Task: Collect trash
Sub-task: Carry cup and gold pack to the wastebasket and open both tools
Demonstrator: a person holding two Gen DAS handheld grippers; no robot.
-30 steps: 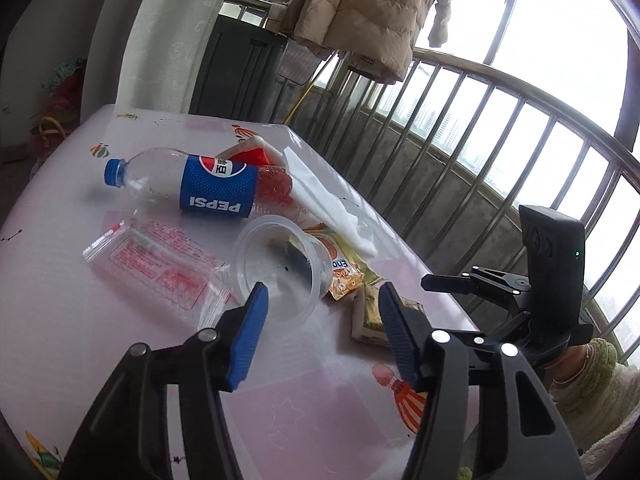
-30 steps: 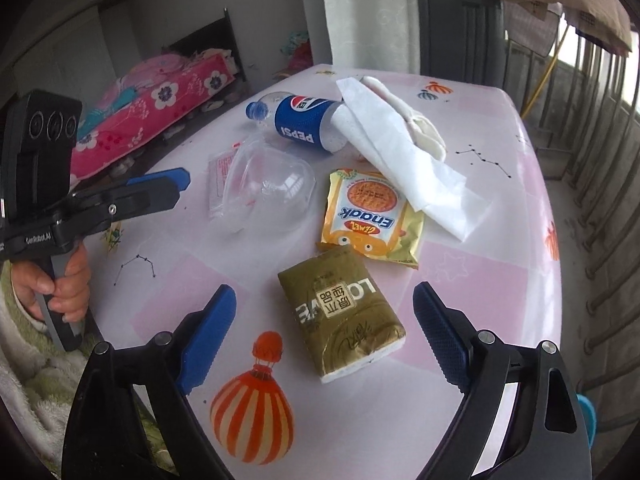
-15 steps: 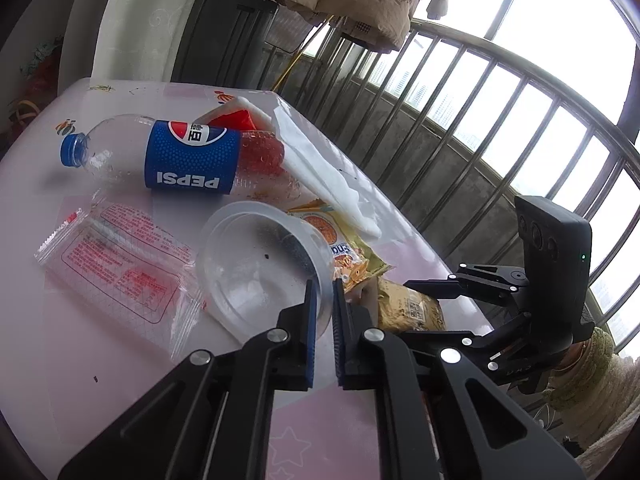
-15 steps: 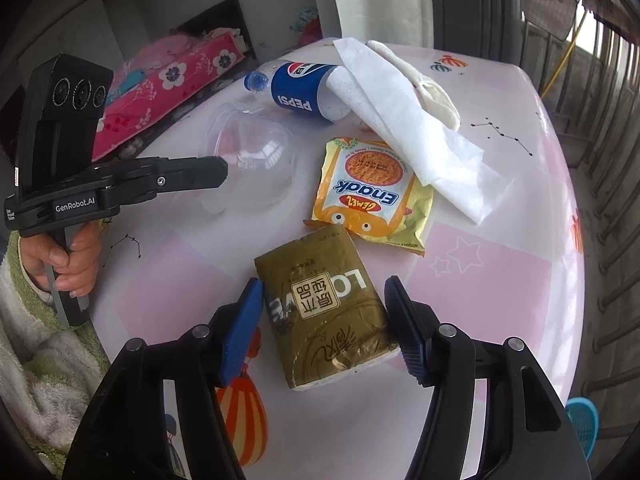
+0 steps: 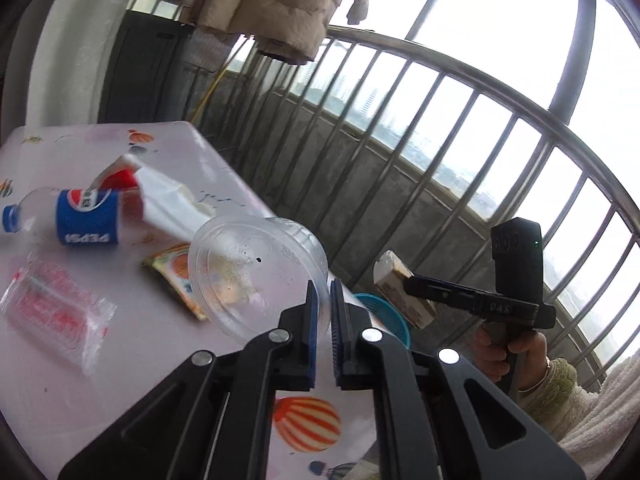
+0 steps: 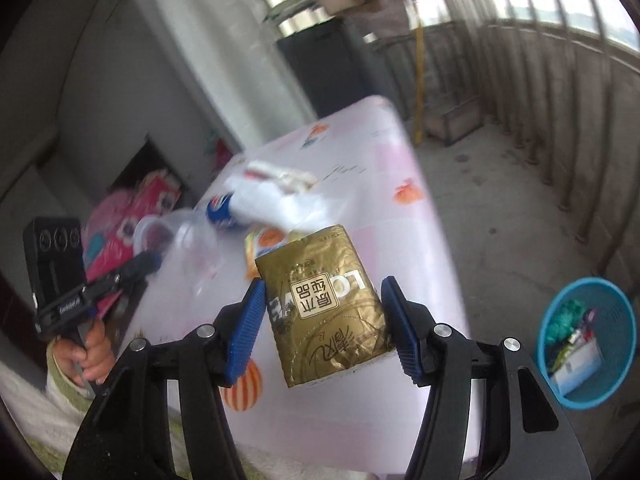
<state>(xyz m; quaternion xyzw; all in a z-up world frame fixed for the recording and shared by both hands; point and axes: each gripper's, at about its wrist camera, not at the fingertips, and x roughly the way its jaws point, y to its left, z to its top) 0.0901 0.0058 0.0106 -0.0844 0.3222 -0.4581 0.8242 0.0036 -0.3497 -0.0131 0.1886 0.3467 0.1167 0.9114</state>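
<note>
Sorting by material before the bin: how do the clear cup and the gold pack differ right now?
The clear plastic cup is see-through, round and hollow; the gold pack is opaque, flat-sided and printed. The left tongs pinch the cup by its thin rim; the right tongs span the pack's full width, closing. Both are lifted off the table.

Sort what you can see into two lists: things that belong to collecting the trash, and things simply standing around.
Job: clear plastic cup, gold tissue pack, Pepsi bottle, snack packet, white napkin, clear wrapper, blue bin.

Around: hanging coat, railing, pink table.
</note>
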